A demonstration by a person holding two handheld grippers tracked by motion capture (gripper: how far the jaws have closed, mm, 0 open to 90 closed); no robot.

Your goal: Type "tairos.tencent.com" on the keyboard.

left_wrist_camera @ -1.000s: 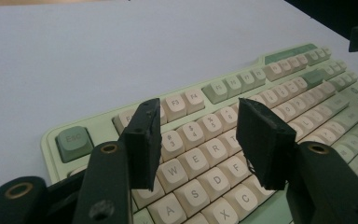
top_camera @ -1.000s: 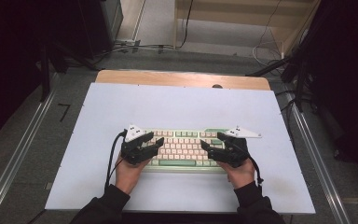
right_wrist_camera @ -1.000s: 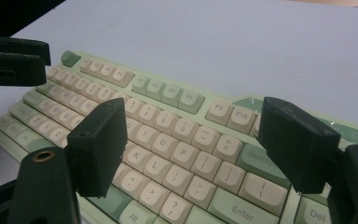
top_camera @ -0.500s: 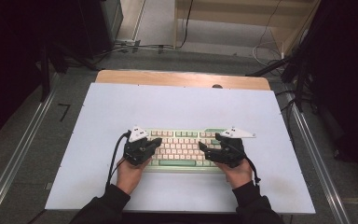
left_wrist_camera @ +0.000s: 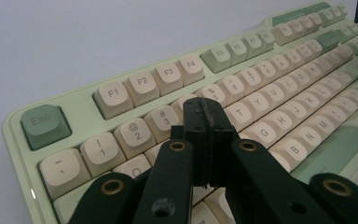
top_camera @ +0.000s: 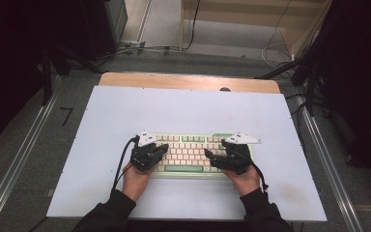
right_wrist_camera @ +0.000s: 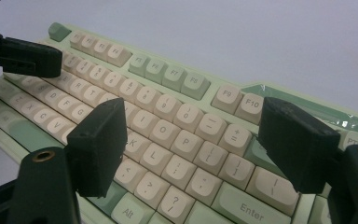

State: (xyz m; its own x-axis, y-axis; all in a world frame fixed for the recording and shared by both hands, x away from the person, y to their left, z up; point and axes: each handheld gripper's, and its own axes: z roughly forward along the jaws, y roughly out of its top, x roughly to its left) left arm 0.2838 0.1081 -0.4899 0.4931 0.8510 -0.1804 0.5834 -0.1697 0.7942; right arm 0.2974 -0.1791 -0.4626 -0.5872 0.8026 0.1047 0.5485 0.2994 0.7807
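Keyboard (top_camera: pixel 191 153) looks rigid, moderately heavy, flat on tabletop (top_camera: pixel 183 111); keycaps loose-ish, so grip frame edges. Left claw (left_wrist_camera: pixel 204 122) clenched, empty, over keys; right claw (right_wrist_camera: pixel 191 140) released.

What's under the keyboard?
The keyboard lies flat on a white table. White surface shows all around it. Whatever might be right beneath it is covered, so I cannot see that.

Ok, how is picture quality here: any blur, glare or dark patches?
High view: soft and low in detail, room edges nearly black, table evenly lit, no glare. Left gripper view: nearby keyboard legends sharp, far keys softer. Right gripper view: key legends readable, its jaw pads slightly soft up close, a faint sheen on the keyboard's rear edge.
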